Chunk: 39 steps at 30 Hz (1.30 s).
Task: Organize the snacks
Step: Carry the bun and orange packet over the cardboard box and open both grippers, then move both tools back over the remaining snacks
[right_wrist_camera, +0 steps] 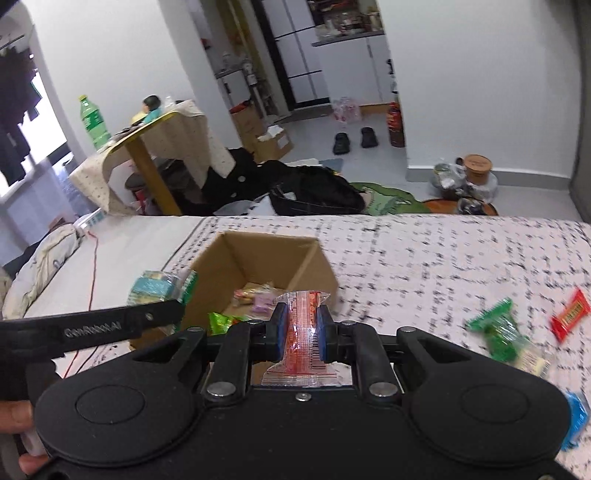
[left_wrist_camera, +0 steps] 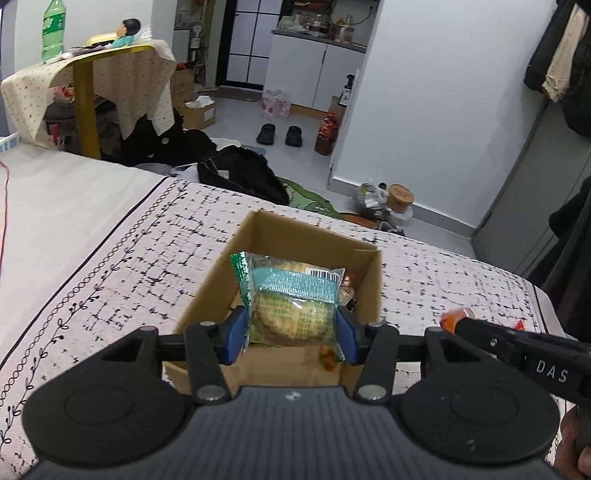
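Observation:
An open cardboard box stands on the patterned bed cover, with several small snack packets on its floor. My left gripper is shut on a clear, green-edged packet with a round cake and holds it over the box opening. In the right wrist view that packet hangs at the box's left wall. My right gripper is shut on a thin red-and-clear sachet, just short of the box's near right corner. Its tip and the red sachet show at the right edge of the left wrist view.
On the cover to the right lie a green packet, a red bar and a blue packet. Beyond the bed are black bags on the floor and a cloth-draped table with a green bottle. A red cable runs along the left.

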Available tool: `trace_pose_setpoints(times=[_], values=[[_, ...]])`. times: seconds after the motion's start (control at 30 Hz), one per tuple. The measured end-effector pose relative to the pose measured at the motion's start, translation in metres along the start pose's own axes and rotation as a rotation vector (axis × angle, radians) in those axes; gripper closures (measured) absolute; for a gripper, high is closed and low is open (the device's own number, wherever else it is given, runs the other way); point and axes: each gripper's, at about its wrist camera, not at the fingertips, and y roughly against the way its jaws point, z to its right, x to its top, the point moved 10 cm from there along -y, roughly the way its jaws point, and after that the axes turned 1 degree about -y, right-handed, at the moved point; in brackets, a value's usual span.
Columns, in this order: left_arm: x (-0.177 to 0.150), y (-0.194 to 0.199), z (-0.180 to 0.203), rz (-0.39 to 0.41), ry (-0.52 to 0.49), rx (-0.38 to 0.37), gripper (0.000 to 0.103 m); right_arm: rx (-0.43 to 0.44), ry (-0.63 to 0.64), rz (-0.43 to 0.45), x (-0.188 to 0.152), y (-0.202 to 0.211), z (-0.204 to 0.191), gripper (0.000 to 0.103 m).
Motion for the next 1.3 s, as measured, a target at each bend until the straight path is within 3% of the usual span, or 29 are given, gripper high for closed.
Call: trace_pose_setpoints(times=[0.23, 0.47, 0.53, 0.6, 0.77, 0.9, 1.0, 1.17, 1.23, 1.3], values=[[0.005, 0.002, -0.021, -0.003, 0.022, 0.051, 0.047, 0.043, 0.036, -0.011, 0.008, -0.016, -0.026, 0.087], [0.001, 0.016, -0.036, -0.009, 0.057, 0.08, 0.036, 0.094, -0.013, -0.017, 0.011, -0.033, -0.037, 0.086], [0.0, 0.016, -0.039, -0.011, 0.069, 0.09, 0.033, 0.125, -0.039, 0.006, 0.014, -0.035, -0.038, 0.08], [-0.003, 0.015, -0.042, -0.021, 0.079, 0.101, 0.032, 0.141, -0.067, 0.011, 0.015, -0.033, -0.035, 0.055], [-0.009, 0.014, -0.041, -0.052, 0.087, 0.1, 0.027, 0.115, -0.095, 0.028, 0.015, -0.02, -0.021, 0.044], [-0.012, 0.012, -0.037, -0.065, 0.091, 0.104, 0.026, 0.051, -0.118, 0.062, 0.015, -0.006, -0.001, 0.018], [-0.014, 0.01, -0.034, -0.076, 0.097, 0.103, 0.025, 0.015, -0.122, 0.071, 0.013, 0.004, 0.011, 0.015], [-0.015, 0.011, -0.024, -0.055, 0.093, 0.093, 0.012, -0.013, -0.119, 0.054, 0.003, 0.015, 0.025, 0.015], [-0.014, 0.012, -0.017, -0.035, 0.085, 0.089, 0.002, -0.018, -0.103, 0.036, -0.003, 0.017, 0.026, 0.015], [-0.014, 0.014, -0.012, -0.018, 0.072, 0.087, 0.0, -0.016, -0.099, 0.026, -0.007, 0.02, 0.027, 0.015]])
